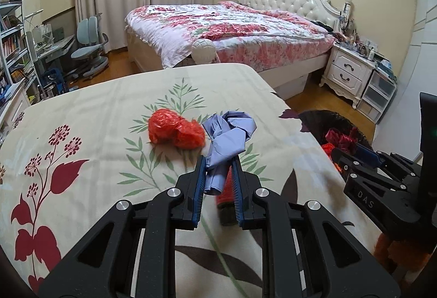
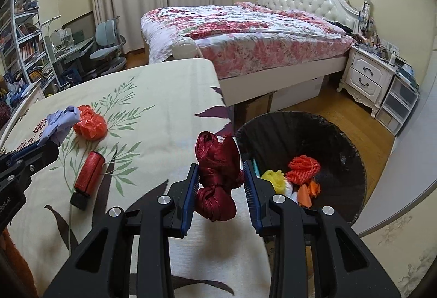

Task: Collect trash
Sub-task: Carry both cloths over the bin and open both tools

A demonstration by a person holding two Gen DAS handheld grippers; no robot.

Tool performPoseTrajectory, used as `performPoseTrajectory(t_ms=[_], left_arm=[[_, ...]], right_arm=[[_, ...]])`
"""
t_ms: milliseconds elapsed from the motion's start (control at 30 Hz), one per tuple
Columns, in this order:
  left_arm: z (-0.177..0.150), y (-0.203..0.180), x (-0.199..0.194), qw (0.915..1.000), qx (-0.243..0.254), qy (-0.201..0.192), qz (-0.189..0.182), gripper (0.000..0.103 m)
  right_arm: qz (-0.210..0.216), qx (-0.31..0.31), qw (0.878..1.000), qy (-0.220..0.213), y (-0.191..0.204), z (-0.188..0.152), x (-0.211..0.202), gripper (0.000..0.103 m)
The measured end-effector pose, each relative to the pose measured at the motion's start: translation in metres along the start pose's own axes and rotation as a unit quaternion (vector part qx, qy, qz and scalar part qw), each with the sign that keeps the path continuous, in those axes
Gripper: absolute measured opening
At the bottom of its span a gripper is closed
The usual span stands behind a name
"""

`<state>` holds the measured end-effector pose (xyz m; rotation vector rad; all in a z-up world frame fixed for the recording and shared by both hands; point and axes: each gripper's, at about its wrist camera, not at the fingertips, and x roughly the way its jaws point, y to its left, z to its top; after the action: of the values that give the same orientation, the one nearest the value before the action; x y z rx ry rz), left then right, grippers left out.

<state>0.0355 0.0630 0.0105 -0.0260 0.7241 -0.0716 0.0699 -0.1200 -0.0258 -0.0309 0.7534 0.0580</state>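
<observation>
Above the floral-clothed surface [image 1: 82, 112], my left gripper [image 1: 220, 161] has its jaws clamped on a lilac glove [image 1: 229, 134]; my right gripper [image 2: 220, 169] pinches a maroon ribbon bundle [image 2: 218, 177] beside the black bin [image 2: 349, 139]. On the cloth lie an orange bag [image 1: 176, 131] and a red tube [image 2: 88, 173].

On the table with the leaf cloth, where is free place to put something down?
The cloth lies bare between the red cylinder and the table edge beside the bin. The far end toward the bed is bare too. It is crowded around the orange bag and blue glove.
</observation>
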Motion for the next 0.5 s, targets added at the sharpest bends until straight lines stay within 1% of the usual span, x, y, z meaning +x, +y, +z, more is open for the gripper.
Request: performPoseTrajectory(t_ms=[200, 500], left_arm=[[0.008, -0.039, 0.017, 0.9995, 0.023, -0.002, -0.020, 0.018], [0.021, -0.096, 0.053, 0.9977, 0.052, 0.003, -0.042, 0.018]], right_arm=[[-0.030, 0.028, 0.999, -0.007, -0.035, 0.005, 0.002, 0.034], [-0.065, 0.068, 0.996, -0.007, -0.084, 0.008, 0.019, 0.034]])
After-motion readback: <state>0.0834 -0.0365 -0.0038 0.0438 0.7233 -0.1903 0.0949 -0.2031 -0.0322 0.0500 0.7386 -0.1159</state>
